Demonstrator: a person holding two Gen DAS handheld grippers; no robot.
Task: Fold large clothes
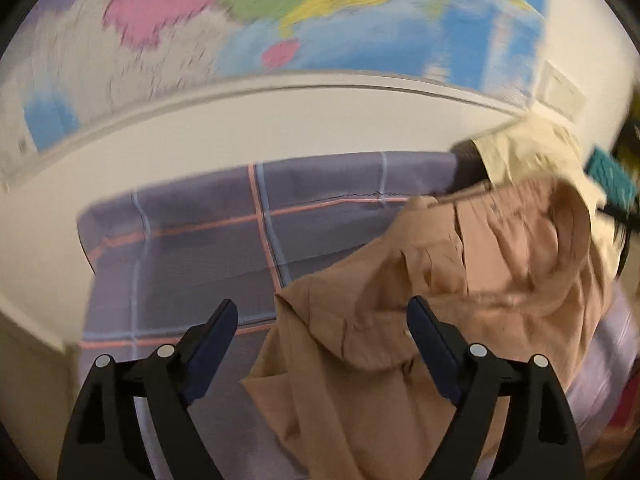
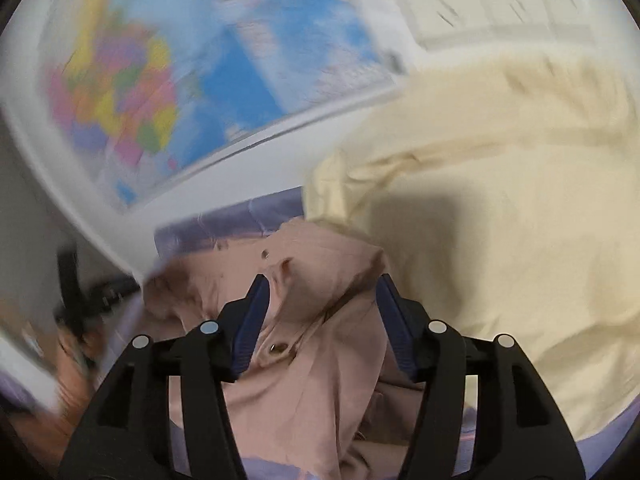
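Tools both tilted downward: my left tool point(image 1: 322, 330) gaped wide over the crumpled tan shirt point(image 1: 460, 280); my right tool point(image 2: 320, 300) straddled its soft folds, unclamped.

I am seeing a coloured world map point(image 1: 280, 12) hanging on the wall at 12 o'clock, blurred. A purple checked sheet point(image 1: 192, 248) with pink and blue lines is lying below it, and a teal object point(image 1: 610, 178) is sitting at 3 o'clock.
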